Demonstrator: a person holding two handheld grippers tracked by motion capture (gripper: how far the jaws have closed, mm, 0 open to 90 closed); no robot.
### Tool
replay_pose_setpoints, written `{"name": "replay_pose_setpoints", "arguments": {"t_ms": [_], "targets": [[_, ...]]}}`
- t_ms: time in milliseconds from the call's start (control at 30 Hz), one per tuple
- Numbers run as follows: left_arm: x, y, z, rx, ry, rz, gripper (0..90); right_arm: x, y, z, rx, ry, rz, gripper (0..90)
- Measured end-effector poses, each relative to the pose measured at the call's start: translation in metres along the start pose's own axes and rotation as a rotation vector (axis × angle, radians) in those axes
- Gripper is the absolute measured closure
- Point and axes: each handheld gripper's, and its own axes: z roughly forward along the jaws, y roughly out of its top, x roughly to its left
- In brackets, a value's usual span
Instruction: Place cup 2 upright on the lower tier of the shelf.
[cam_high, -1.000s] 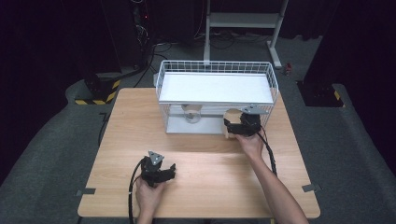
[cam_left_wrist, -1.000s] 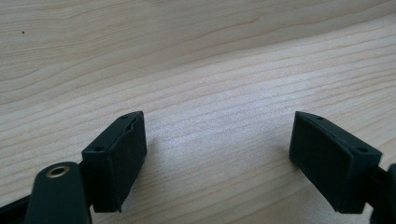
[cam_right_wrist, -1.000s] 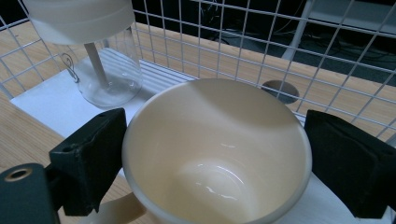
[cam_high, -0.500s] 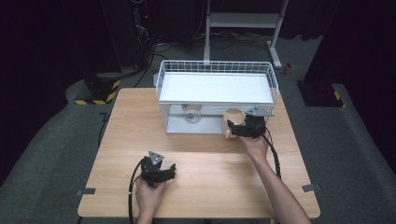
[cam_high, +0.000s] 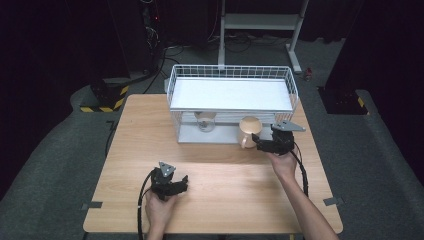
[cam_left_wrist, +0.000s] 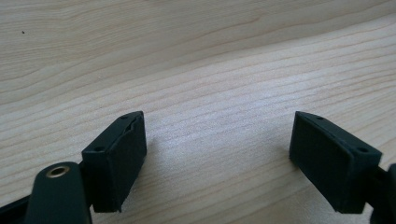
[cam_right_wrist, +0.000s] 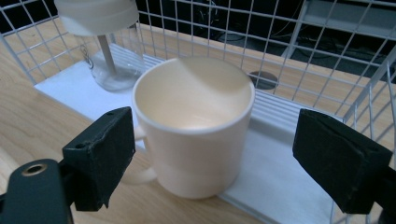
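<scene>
While the left hand waits, the work sits on the right side of the counter (cam_high: 125, 150):

left gripper (cam_high: 172, 184): rests low on the near left part of the counter, well apart from everything else; in the left gripper view its fingers (cam_left_wrist: 116, 158) stand wide apart over bare wood, holding nothing

glass jar (cam_right_wrist: 109, 56): stands on the lower white shelf of the wire rack (cam_high: 230, 80), toward the middle, with a pale lid; neither gripper is near enough to touch it

cup (cam_right_wrist: 194, 126): cream, upright, handle turned to the left in the right gripper view; it stands at the front edge of the rack's lower level, partly on the white liner and partly at the counter's wood, by the right front corner

right gripper (cam_right_wrist: 210, 158): its fingers (cam_right_wrist: 100, 154) are spread on either side of the cup with a gap at each side, so nothing is clamped

done so far, by my reading: the cup rests at the rack's mouth on its own base

left to do: whether the gripper is about to grasp or has just let go I cannot tell; if the cup is meant deeper on the shelf beside the jar, that push remains
</scene>
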Motion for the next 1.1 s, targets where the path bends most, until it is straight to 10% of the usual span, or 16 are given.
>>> {"name": "replay_pose_setpoints", "arguments": {"t_ms": [467,1100], "targets": [[0.0,0.0,0.0,0.0,0.0,0.0,19.3,0.002,-0.031,-0.005,0.064,0.001,0.024,15.2],[0.0,0.0,0.0,-0.002,-0.002,-0.005,19.3,0.017,-0.037,0.029,0.142,-0.037,0.013,24.7]]}}
